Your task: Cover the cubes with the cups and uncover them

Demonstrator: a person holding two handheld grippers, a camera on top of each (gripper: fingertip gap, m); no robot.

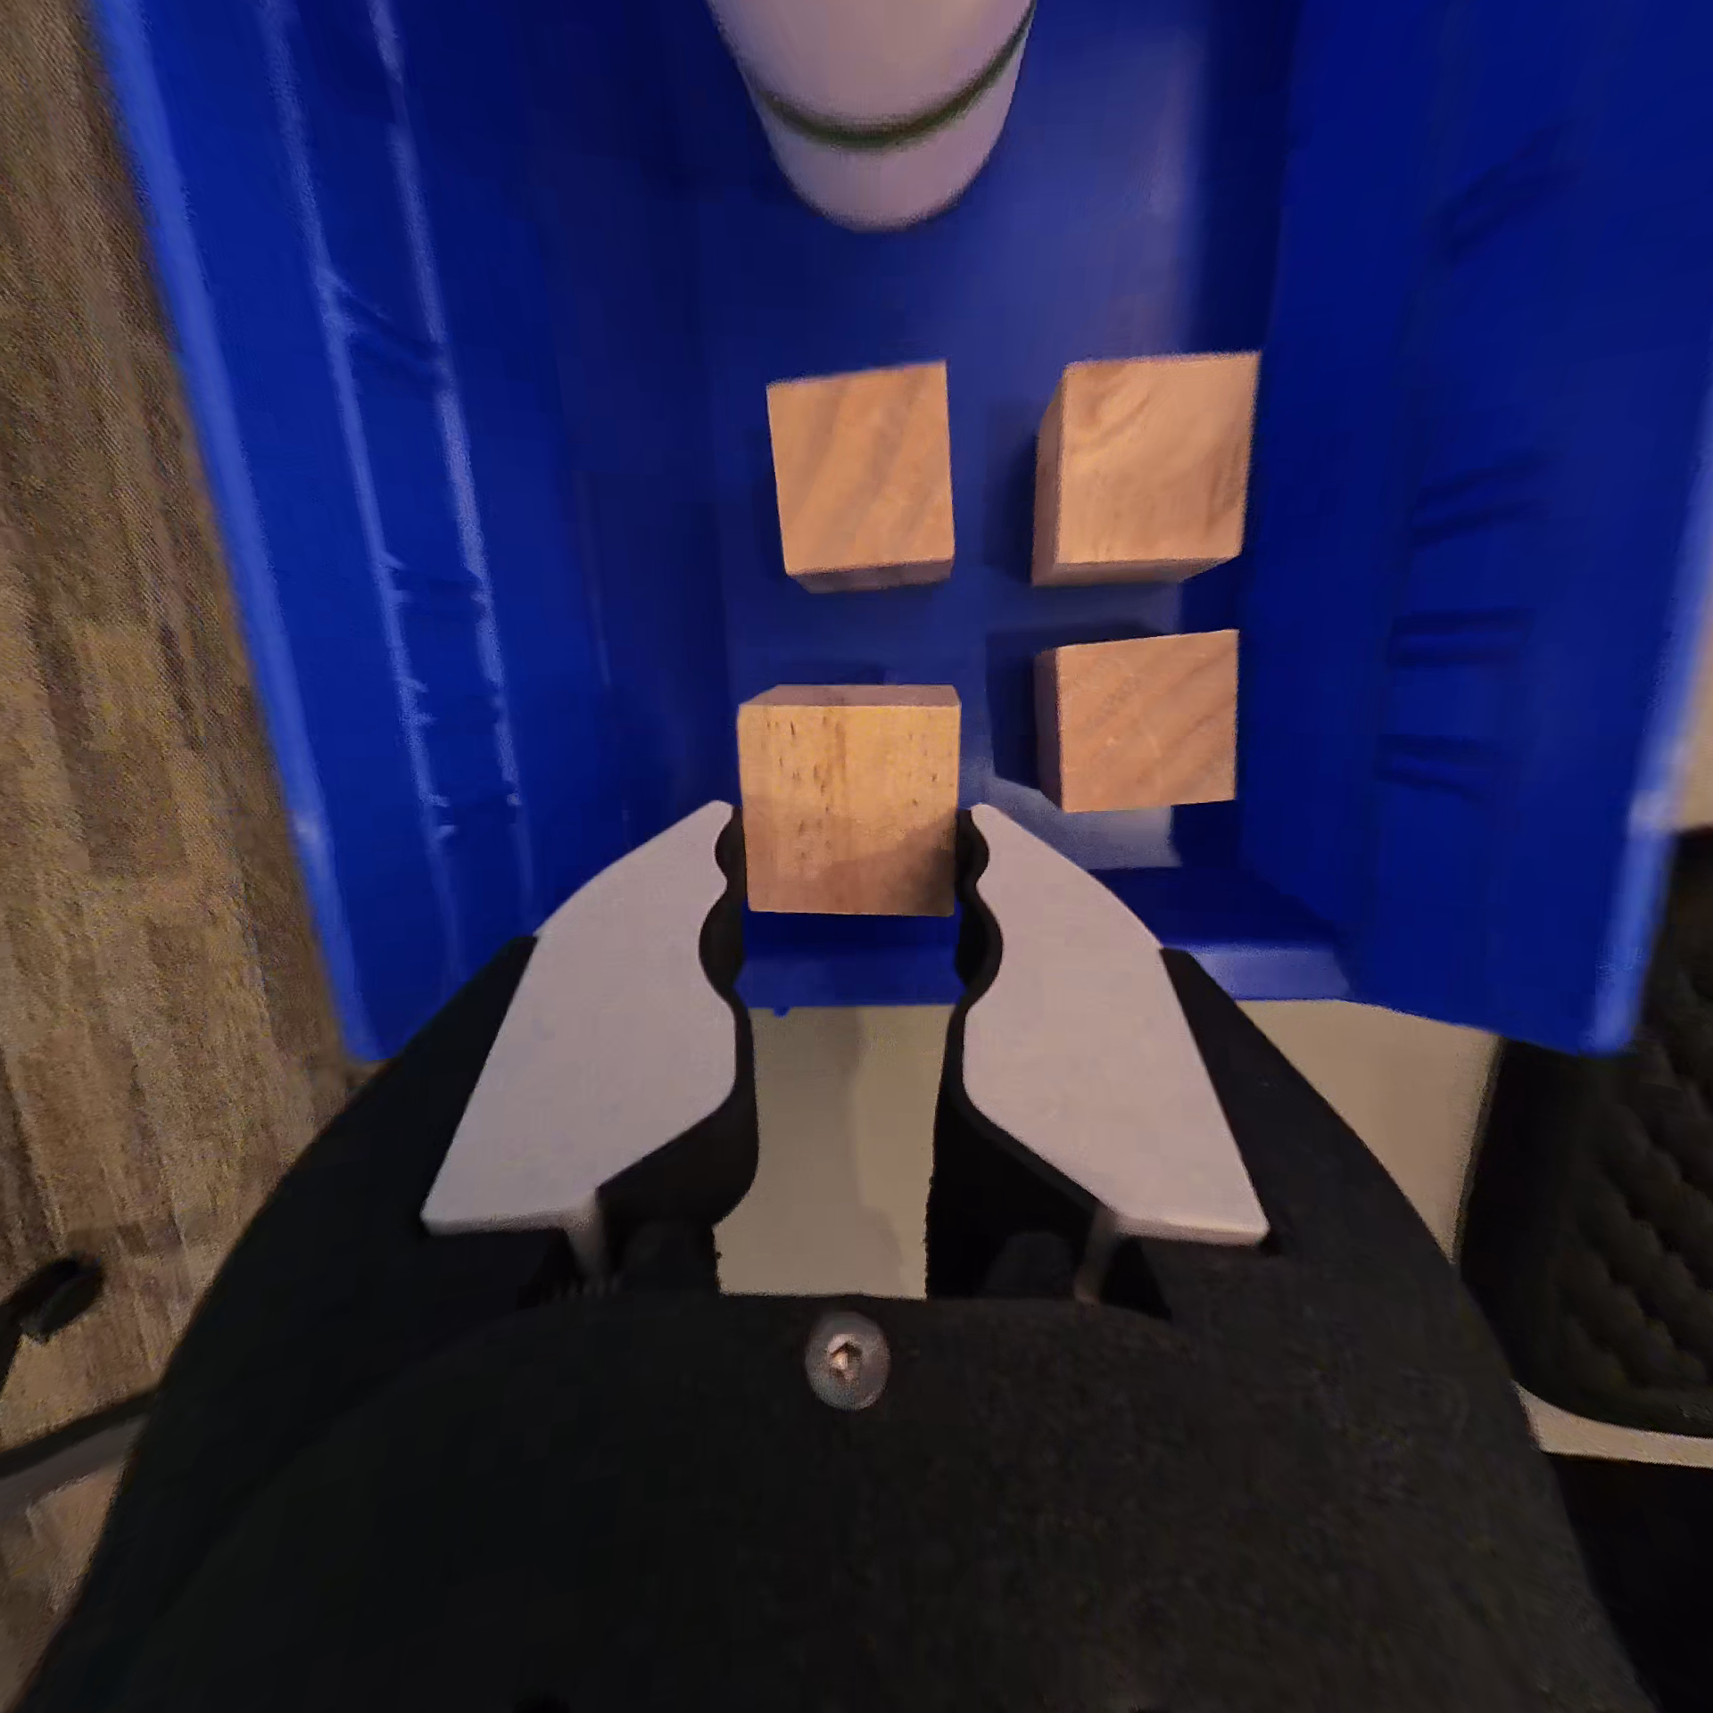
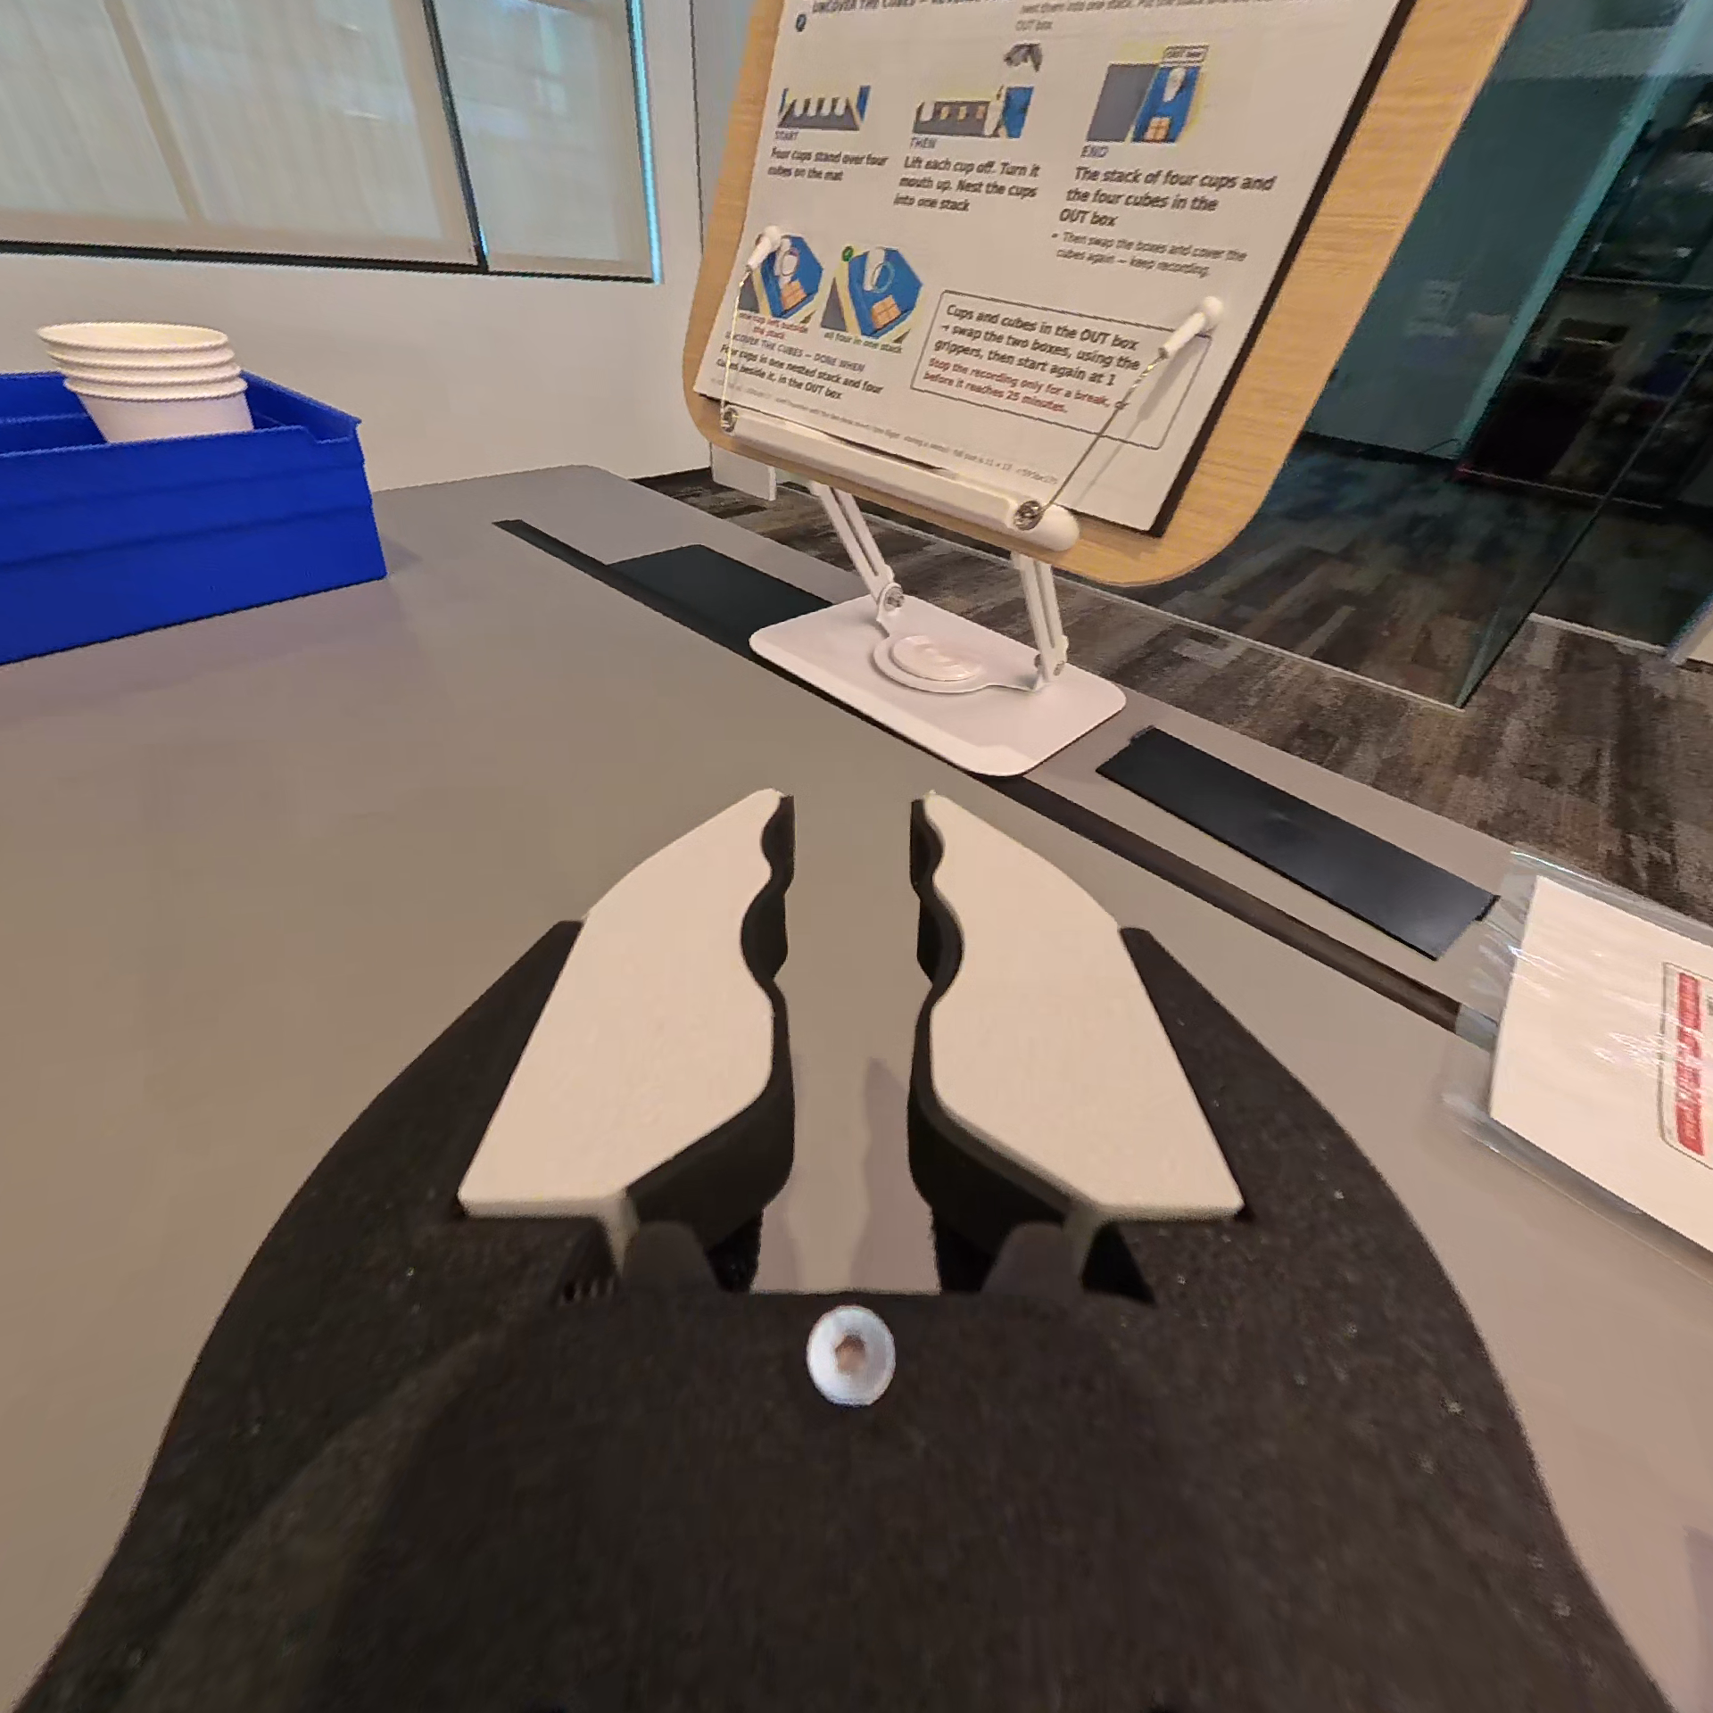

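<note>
In the left wrist view I look down into a blue box. My left gripper is shut on a wooden cube and holds it between its fingertips over the near end of the box. Three more wooden cubes lie on the box floor: one far left, one far right, one near right. A stack of white paper cups stands at the far end. My right gripper is open and empty above the grey table. The cup stack and blue box show at its far left.
A wooden-edged instruction board on a white stand stands at the table's far edge. Black strips run along that edge. A plastic-wrapped white card lies at the right. Carpet shows left of the box.
</note>
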